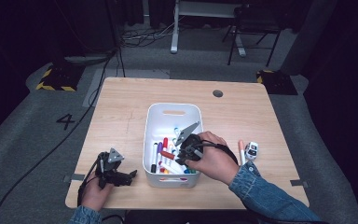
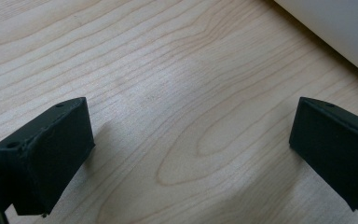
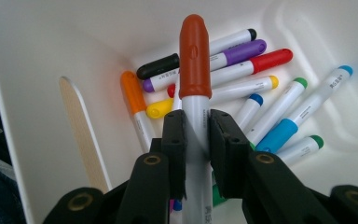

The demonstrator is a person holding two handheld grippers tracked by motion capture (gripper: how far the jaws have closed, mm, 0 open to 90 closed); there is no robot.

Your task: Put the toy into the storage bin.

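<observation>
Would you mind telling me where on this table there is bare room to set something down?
The wooden table is bare left of the white bin, behind it up to the dark round hole, and on its far right. It is crowded inside the bin and beside it on the right, where a marker and a small white object lie.

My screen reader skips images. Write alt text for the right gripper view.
The right gripper clamps a white marker with a red-brown cap over a white bin holding many coloured markers.
</observation>
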